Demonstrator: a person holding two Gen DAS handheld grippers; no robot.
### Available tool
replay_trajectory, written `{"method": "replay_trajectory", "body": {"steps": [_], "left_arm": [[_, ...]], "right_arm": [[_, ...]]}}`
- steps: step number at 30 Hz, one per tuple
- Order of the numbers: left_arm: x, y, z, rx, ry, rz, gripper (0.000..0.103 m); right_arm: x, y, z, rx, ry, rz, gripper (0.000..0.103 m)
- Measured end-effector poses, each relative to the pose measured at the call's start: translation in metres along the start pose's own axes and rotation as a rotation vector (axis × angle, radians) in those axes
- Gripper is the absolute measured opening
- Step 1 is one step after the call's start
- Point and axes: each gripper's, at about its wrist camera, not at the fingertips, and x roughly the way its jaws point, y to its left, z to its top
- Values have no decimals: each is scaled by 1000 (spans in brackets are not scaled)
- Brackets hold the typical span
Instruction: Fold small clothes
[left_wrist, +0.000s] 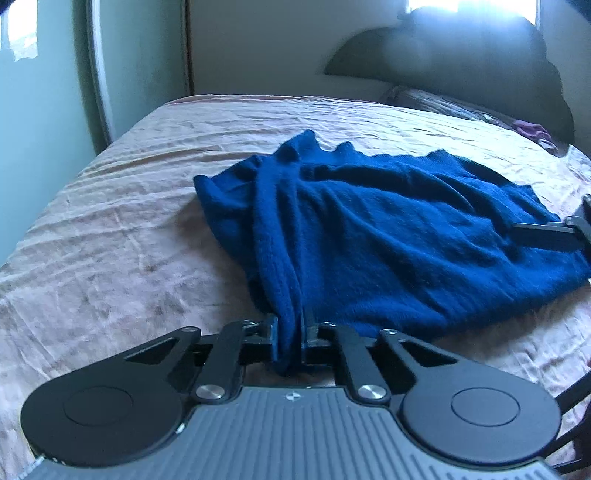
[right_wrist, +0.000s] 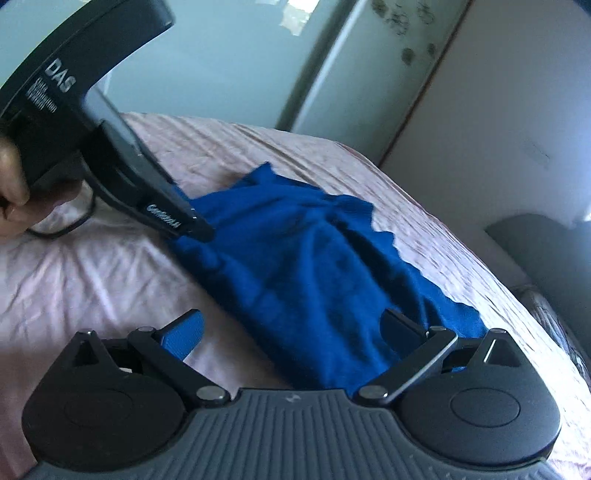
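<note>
One blue knitted garment (left_wrist: 369, 229) lay rumpled on the bed, its only piece of clothing apart from a small purple heap (left_wrist: 532, 131) at two o'clock near the pillow end, too blurred to name. No container showed in either view.

Two grippers were at work. The left gripper (left_wrist: 291, 332) was clenched on a bunched fold of the garment at its near edge, the cloth pinched between the two pads and hanging down through them. The right gripper (right_wrist: 291, 328) stood released, jaws wide, with the garment's near hem lying between and under the fingers (right_wrist: 184, 332) but not pressed by them.

In the right wrist view a hand (right_wrist: 11, 192) at nine o'clock held the left gripper's handle.

The pink bedspread (left_wrist: 110, 221) was creased all over. A dark headboard (left_wrist: 461, 66) rose at one o'clock; pale green walls (left_wrist: 37, 129) and a cream wardrobe door (right_wrist: 498, 92) stood behind.
</note>
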Motion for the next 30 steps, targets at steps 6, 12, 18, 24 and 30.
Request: {"method": "replay_trajectory", "body": {"steps": [6,12,18,24,30], "left_arm": [[-3,19,10,-87,7,-13,47],[-1,43,31,-184,-46,30,82],[36,70,47,-325,46,-104,85],[63,82,59,-369,63,-205,88],[82,84,70,-360,44,-251,91]], "right_arm": [[3,11,0,-28,-19,-26,102],[16,24,1,-66,-14,-109,102],[24,41,4,-93,-50,-159,102],[41,47,12,-80,-53,-209,102],[53,50,19,-69,-58,-231,102]]}}
